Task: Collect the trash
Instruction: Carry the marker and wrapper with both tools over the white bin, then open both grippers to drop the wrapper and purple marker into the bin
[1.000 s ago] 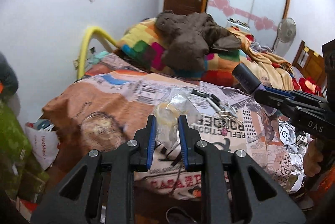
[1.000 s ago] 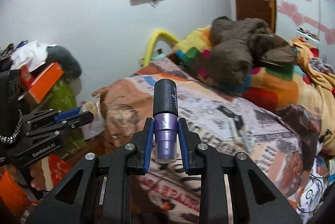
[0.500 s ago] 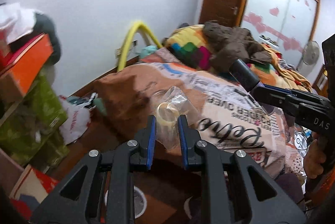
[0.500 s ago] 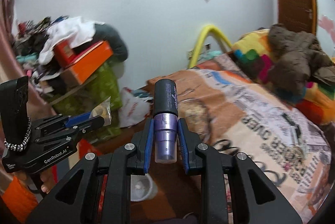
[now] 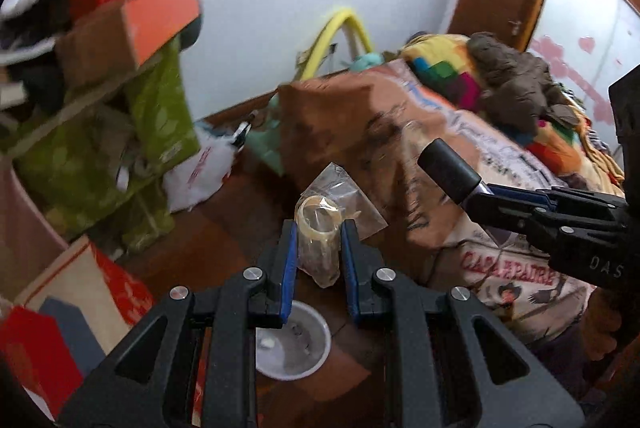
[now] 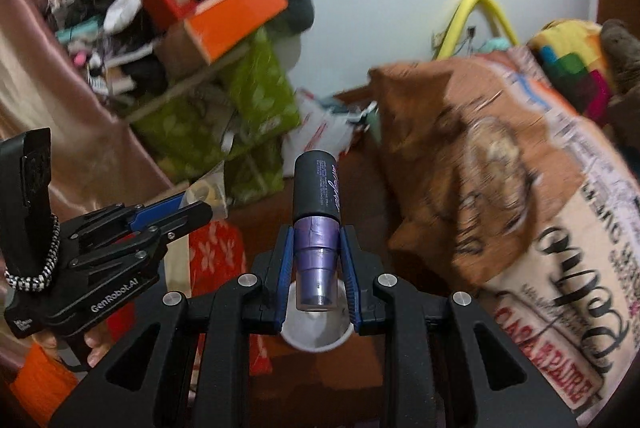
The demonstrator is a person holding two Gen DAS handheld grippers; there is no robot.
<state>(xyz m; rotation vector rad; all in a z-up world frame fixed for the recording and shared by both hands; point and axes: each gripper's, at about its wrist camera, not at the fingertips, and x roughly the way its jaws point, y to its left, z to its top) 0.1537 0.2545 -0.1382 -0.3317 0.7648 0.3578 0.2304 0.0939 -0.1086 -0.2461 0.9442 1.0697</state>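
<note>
My left gripper [image 5: 318, 232] is shut on a clear plastic bag [image 5: 340, 196] with a roll of tape inside. It hangs above a white round bin [image 5: 294, 346] on the brown floor. My right gripper [image 6: 316, 228] is shut on a purple bottle with a black cap [image 6: 316, 216], held upright over the same white bin [image 6: 316, 338]. In the left wrist view the right gripper [image 5: 476, 190] comes in from the right with the black cap [image 5: 448, 170] sticking out. In the right wrist view the left gripper [image 6: 200, 206] sits at the left with the bag [image 6: 208, 190].
A bed [image 5: 480, 156] with a printed cover fills the right side. Stacked boxes and green bags [image 5: 120, 116] crowd the left wall, with a white plastic bag [image 5: 200, 172] on the floor. Red and white boxes [image 5: 60, 328] lie near the bin.
Both grippers swung left away from the bed and dipped toward the floor. The white bin has come into view beneath them. Both grips are unchanged.
</note>
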